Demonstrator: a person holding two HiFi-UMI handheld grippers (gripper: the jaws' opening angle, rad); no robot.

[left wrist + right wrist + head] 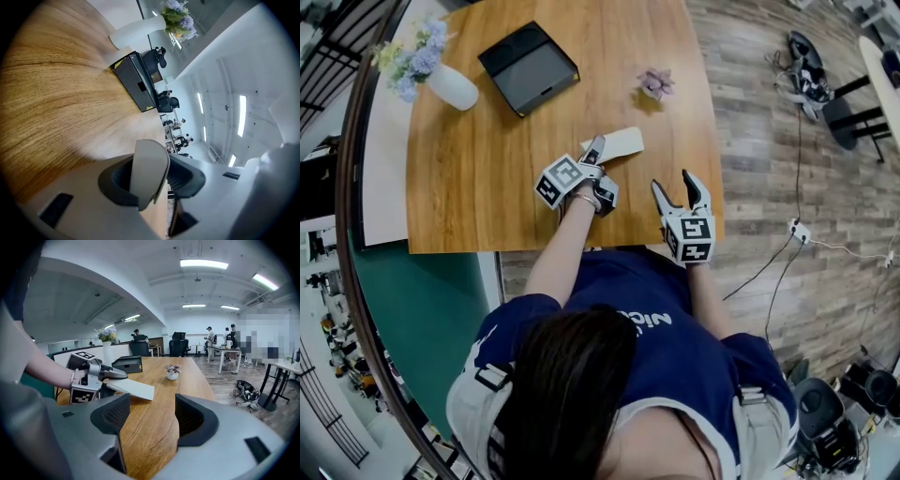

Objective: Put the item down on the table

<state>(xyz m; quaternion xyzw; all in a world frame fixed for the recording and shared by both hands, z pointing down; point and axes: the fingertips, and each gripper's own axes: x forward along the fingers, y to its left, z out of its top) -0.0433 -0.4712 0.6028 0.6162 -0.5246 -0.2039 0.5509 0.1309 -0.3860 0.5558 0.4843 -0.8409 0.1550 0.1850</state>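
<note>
A flat, cream-white card-like item [621, 142] is held low over the wooden table [478, 178], near its front middle. My left gripper [595, 150] is shut on the item's near end, and the rest sticks out forward and to the right. In the left gripper view the item [149, 164] stands edge-up between the dark pads. The right gripper view shows the item [133, 388] slightly tilted just above the wood. My right gripper [673, 183] hovers at the table's front right edge, open with nothing between its fingers.
A black box [528, 67] lies at the back middle of the table. A white vase of flowers [450, 86] stands at the back left, and a small potted plant [655, 83] at the back right. Cables and a power strip [797, 230] lie on the floor to the right.
</note>
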